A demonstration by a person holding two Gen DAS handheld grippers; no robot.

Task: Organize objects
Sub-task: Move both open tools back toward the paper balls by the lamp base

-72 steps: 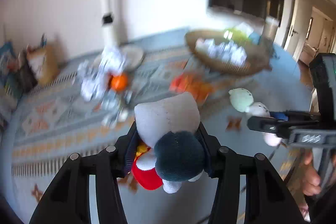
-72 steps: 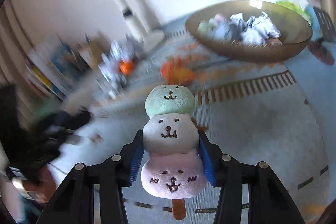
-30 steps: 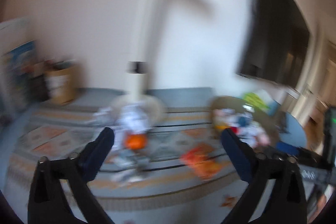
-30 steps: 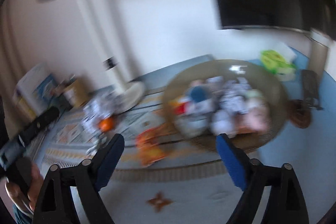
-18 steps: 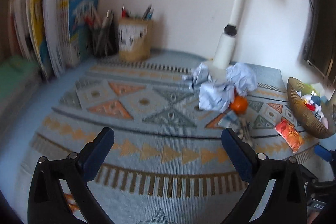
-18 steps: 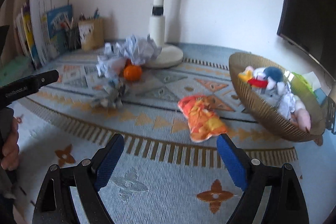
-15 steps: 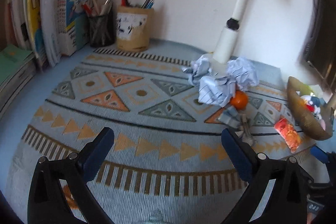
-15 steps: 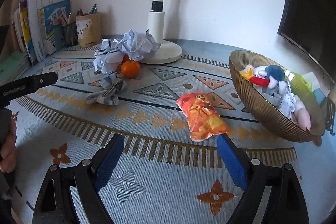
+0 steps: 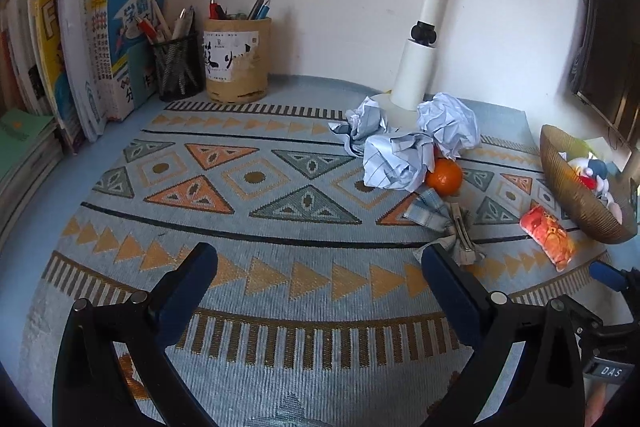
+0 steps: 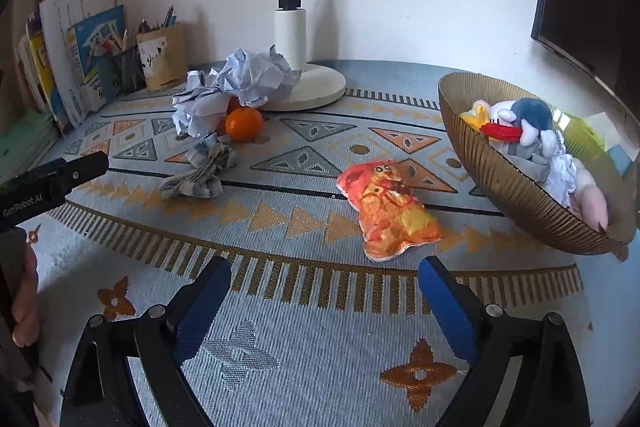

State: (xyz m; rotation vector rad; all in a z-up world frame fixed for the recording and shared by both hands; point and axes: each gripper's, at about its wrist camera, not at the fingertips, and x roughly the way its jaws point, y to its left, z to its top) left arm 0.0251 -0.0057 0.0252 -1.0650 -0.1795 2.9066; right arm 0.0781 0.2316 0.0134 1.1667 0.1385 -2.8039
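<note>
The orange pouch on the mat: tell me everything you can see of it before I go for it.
The pouch is a flat, slightly puffy packet, glossy like foil or plastic, printed in orange, red and yellow with cartoon figures. It has a wavy outline and looks sealed. It lies flat on the patterned mat, between the orange and the bowl, touching neither. Nothing rests on it. It sits just beyond the open right tool, slightly right of centre.

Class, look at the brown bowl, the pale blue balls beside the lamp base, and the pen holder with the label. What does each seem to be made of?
Bowl: ribbed and slightly glossy, perhaps tinted glass or plastic. Balls: crumpled lined paper, sharply creased and matte. Pen holder: probably bamboo or wood, tan and matte.
</note>
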